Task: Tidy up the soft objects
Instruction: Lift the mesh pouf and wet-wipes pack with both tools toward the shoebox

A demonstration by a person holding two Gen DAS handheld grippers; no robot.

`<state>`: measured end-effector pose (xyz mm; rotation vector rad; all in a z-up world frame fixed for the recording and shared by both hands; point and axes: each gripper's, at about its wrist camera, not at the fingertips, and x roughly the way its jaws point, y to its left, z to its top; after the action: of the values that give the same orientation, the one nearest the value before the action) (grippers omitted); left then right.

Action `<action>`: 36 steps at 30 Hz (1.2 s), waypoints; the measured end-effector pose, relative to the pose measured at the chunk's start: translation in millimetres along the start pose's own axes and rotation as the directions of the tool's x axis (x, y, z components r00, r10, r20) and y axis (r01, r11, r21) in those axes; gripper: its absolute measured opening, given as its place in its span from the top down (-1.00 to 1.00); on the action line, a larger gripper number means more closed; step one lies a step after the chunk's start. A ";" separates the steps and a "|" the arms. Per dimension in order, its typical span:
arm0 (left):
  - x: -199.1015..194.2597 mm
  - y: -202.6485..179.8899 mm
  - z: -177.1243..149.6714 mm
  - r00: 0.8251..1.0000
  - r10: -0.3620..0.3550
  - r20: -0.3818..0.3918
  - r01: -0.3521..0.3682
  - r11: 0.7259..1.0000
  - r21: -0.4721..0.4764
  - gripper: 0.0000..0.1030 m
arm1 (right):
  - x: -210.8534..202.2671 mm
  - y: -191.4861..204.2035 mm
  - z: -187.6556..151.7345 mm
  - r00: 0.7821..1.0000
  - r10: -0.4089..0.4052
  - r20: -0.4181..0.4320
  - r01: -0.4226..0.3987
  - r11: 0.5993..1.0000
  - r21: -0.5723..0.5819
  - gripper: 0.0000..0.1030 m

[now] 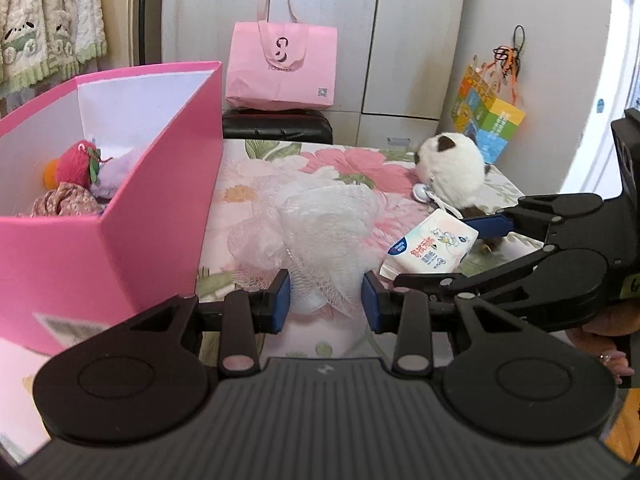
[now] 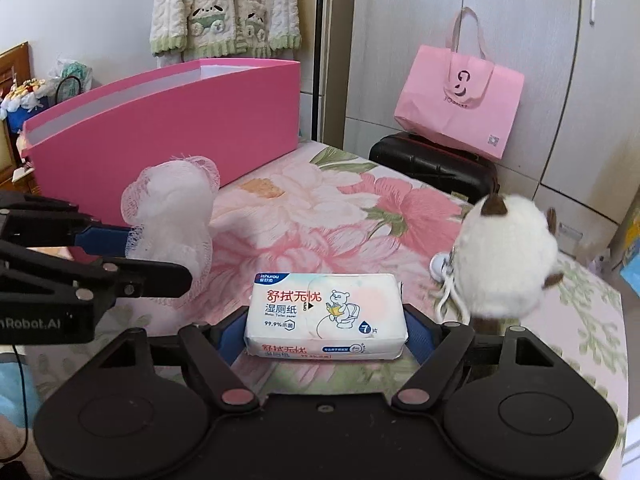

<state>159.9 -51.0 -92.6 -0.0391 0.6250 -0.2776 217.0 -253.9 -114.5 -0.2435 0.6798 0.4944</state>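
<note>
A white mesh bath puff [image 1: 320, 236] lies on the flowered bed. My left gripper [image 1: 326, 300] is closed around its near end; in the right wrist view [image 2: 172, 208] the puff stands lifted between the fingers. My right gripper [image 2: 324, 330] is shut on a white wet-wipe pack [image 2: 326, 316], also seen in the left wrist view [image 1: 430, 246]. A white plush cat [image 2: 500, 256] lies right of the pack. The pink box [image 1: 120, 208] at left holds a red doll [image 1: 76, 168].
A pink paper bag [image 1: 282, 68] stands on a black suitcase [image 1: 276, 126] behind the bed. A colourful gift bag [image 1: 486, 114] hangs by the white wardrobe. A fleece robe [image 2: 224, 4] hangs on the wall behind the box.
</note>
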 end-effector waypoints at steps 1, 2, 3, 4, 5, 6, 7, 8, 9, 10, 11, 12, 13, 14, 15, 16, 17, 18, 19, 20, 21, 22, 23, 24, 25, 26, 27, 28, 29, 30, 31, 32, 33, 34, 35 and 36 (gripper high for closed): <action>-3.1 -0.2 -1.3 1.000 -0.004 -0.002 0.004 1.000 0.003 0.33 | -3.2 1.8 -2.1 1.000 -0.005 0.002 0.005 1.000 0.002 -0.59; -6.3 -0.2 -2.9 1.000 -0.008 -0.004 0.008 1.000 0.006 0.33 | -6.6 3.6 -4.0 1.000 -0.010 0.003 0.010 1.000 0.004 -0.59; -9.1 0.0 -4.1 1.000 -0.011 -0.006 0.011 1.000 0.007 0.33 | -10.2 5.3 -6.0 1.000 -0.012 0.002 0.012 1.000 0.006 -0.60; -12.3 0.5 -5.6 1.000 -0.016 -0.009 0.016 1.000 0.007 0.34 | -13.6 6.7 -7.7 1.000 -0.014 0.002 0.014 1.000 0.008 -0.60; -15.0 1.1 -6.6 1.000 -0.024 -0.014 0.024 1.000 0.006 0.34 | -17.3 8.8 -9.2 1.000 -0.017 0.002 0.017 1.000 0.009 -0.60; -17.7 2.2 -7.6 0.999 -0.035 -0.019 0.035 0.999 0.003 0.34 | -20.7 10.6 -10.7 1.000 -0.019 0.002 0.019 1.000 0.009 -0.60; -19.8 3.5 -8.3 0.999 -0.045 -0.024 0.045 0.999 -0.001 0.34 | -24.1 13.4 -12.2 1.000 -0.021 0.001 0.021 1.000 0.007 -0.59; -21.7 4.9 -9.0 0.998 -0.053 -0.029 0.053 0.999 -0.004 0.35 | -27.1 16.2 -13.6 1.000 -0.024 0.001 0.024 1.000 0.006 -0.59; -23.8 6.4 -9.8 0.998 -0.061 -0.035 0.061 0.998 -0.006 0.35 | -30.2 19.0 -14.9 1.000 -0.029 0.002 0.029 1.000 0.005 -0.59; -26.1 8.1 -10.8 0.997 -0.067 -0.039 0.066 0.998 -0.007 0.36 | -33.3 21.8 -16.2 0.999 -0.032 0.003 0.032 0.999 0.004 -0.59; -28.1 9.6 -11.5 0.996 -0.072 -0.043 0.071 0.997 -0.007 0.36 | -36.2 24.6 -17.4 0.999 -0.032 0.004 0.032 0.999 0.003 -0.59; -30.2 11.0 -12.4 0.996 -0.075 -0.046 0.075 0.997 -0.009 0.37 | -38.4 27.3 -18.5 0.999 -0.033 0.006 0.033 0.999 0.003 -0.59; -32.4 12.9 -13.4 0.996 -0.079 -0.049 0.079 0.997 -0.010 0.37 | -40.6 30.0 -19.5 0.999 -0.034 0.007 0.034 0.999 0.004 -0.59; -34.5 14.7 -14.2 0.995 -0.083 -0.052 0.083 0.997 -0.011 0.38 | -43.3 32.5 -20.4 0.999 -0.033 0.009 0.033 0.999 0.004 -0.59; -36.6 16.6 -15.1 0.995 -0.088 -0.054 0.087 0.996 -0.013 0.39 | -45.9 35.2 -21.1 0.999 -0.031 0.009 0.031 1.000 0.005 -0.59; -39.2 18.7 -15.9 0.994 -0.094 -0.057 0.093 0.996 -0.013 0.40 | -48.4 37.4 -21.7 1.000 -0.030 0.009 0.030 1.000 0.007 -0.59; -41.8 20.3 -16.8 0.993 -0.101 -0.060 0.100 0.995 -0.015 0.41 | -50.6 39.7 -22.0 1.000 -0.029 0.008 0.029 1.000 0.008 -0.59; -44.5 22.4 -17.7 0.992 -0.111 -0.064 0.110 0.994 -0.018 0.41 | -52.9 42.2 -22.3 1.000 -0.028 0.005 0.028 1.000 0.007 -0.59; -47.1 23.8 -18.2 0.991 -0.119 -0.068 0.118 0.993 -0.022 0.41 | -55.1 44.6 -22.3 1.000 -0.028 0.003 0.028 1.000 0.005 -0.59; -49.6 26.0 -19.0 0.989 -0.128 -0.074 0.126 0.992 -0.028 0.41 | -57.7 47.1 -22.3 1.000 -0.026 0.001 0.026 1.000 0.004 -0.59; -51.4 28.5 -19.9 0.988 -0.135 -0.081 0.132 0.991 -0.034 0.41 | -60.3 48.9 -22.1 1.000 -0.020 -0.001 0.020 1.000 0.003 -0.59; -52.7 30.7 -21.0 0.985 -0.143 -0.093 0.139 0.989 -0.040 0.41 | -62.7 50.4 -21.8 1.000 -0.009 -0.003 0.009 1.000 0.008 -0.59; -53.8 33.1 -22.4 0.983 -0.150 -0.105 0.146 0.988 -0.048 0.41 | -64.9 51.9 -21.5 1.000 0.004 -0.006 -0.004 1.000 0.014 -0.60; -54.9 35.6 -24.1 0.981 -0.157 -0.113 0.152 0.987 -0.054 0.41 | -66.3 53.6 -21.3 1.000 0.015 -0.010 -0.014 1.000 0.018 -0.60; -56.3 37.6 -25.7 0.979 -0.164 -0.118 0.158 0.986 -0.058 0.41 | -67.9 55.8 -21.2 1.000 0.023 -0.013 -0.022 1.000 0.020 -0.60; -57.8 39.3 -27.1 0.979 -0.165 -0.120 0.159 0.986 -0.058 0.41 | -69.1 58.5 -21.1 1.000 0.027 -0.015 -0.027 0.999 0.019 -0.60; -59.6 40.8 -28.3 0.980 -0.163 -0.119 0.157 0.986 -0.056 0.41 | -70.6 61.4 -21.4 0.999 0.032 -0.017 -0.032 0.999 0.016 -0.60; -61.1 41.8 -29.4 0.980 -0.158 -0.118 0.153 0.987 -0.052 0.41 | -71.6 63.6 -21.6 0.999 0.034 -0.018 -0.034 0.999 0.014 -0.60; -61.5 42.9 -29.9 0.981 -0.153 -0.120 0.148 0.988 -0.048 0.41 | -72.3 65.7 -22.0 0.999 0.033 -0.020 -0.033 0.999 0.010 -0.60; -61.2 43.7 -30.0 0.981 -0.149 -0.124 0.145 0.988 -0.044 0.41 | -72.4 67.4 -22.1 0.999 0.029 -0.021 -0.029 1.000 0.007 -0.60; -60.8 44.8 -29.9 0.981 -0.148 -0.126 0.143 0.989 -0.043 0.41 | -72.1 68.4 -22.3 0.999 0.027 -0.023 -0.026 1.000 0.005 -0.60; -60.5 46.0 -29.5 0.981 -0.150 -0.125 0.145 0.988 -0.045 0.41 | -71.6 68.5 -22.3 0.999 0.025 -0.025 -0.025 1.000 0.008 -0.60; -60.4 46.7 -29.0 0.981 -0.152 -0.122 0.148 0.988 -0.043 0.41 | -71.5 68.0 -22.2 0.999 0.023 -0.026 -0.023 1.000 0.012 -0.60; -61.5 47.9 -28.5 0.981 -0.157 -0.114 0.153 0.987 -0.043 0.41 | -71.5 67.6 -21.9 0.999 0.021 -0.027 -0.021 1.000 0.014 -0.60; -62.5 48.5 -28.0 0.981 -0.161 -0.106 0.157 0.987 -0.046 0.41 | -71.6 67.2 -21.3 0.999 0.019 -0.028 -0.019 1.000 0.014 -0.60; -63.8 48.8 -27.6 0.981 -0.163 -0.104 0.159 0.986 -0.045 0.41 | -71.5 66.7 -20.5 0.999 0.017 -0.029 -0.017 1.000 0.015 -0.60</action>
<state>106.3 14.3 -84.4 -0.1111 0.7357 -0.4267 124.0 -229.8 -87.0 -0.2319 0.7139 0.5027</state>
